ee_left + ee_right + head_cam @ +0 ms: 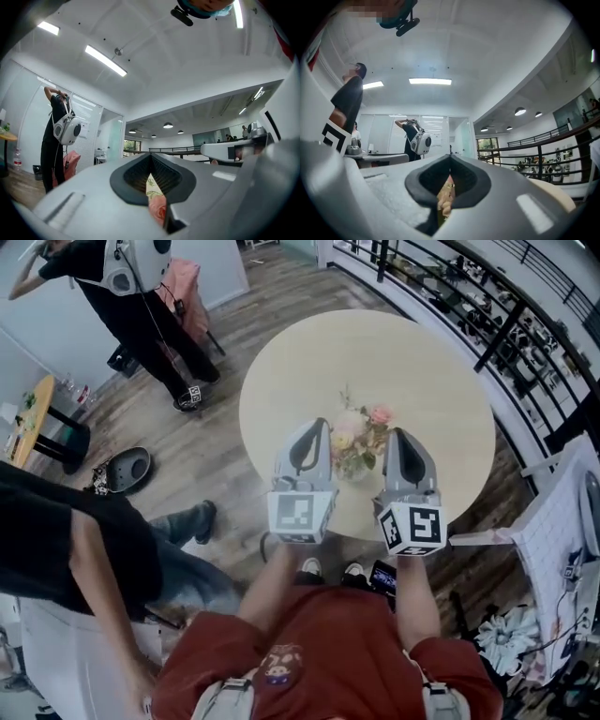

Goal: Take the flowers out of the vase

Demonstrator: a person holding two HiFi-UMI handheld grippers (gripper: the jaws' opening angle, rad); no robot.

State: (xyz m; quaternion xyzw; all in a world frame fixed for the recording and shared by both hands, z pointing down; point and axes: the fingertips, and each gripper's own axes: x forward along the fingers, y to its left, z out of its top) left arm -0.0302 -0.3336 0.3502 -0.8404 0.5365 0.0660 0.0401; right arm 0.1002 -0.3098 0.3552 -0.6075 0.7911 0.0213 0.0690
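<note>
Both tongs sit over the near part of the round table point(431, 371) — the left gripper point(317, 427) just left of the vase point(354, 468), the right gripper point(398, 435) just right of it. Each has its jaws pressed together, pinching nothing. Pink and cream flowers point(361, 427) stand in the vase between them.

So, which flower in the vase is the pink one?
The pink flower sits farthest right among them in the head view, nearest the right gripper; the other blooms are pale cream.

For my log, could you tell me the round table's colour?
The table is pale cream, best seen in the head view.
</note>
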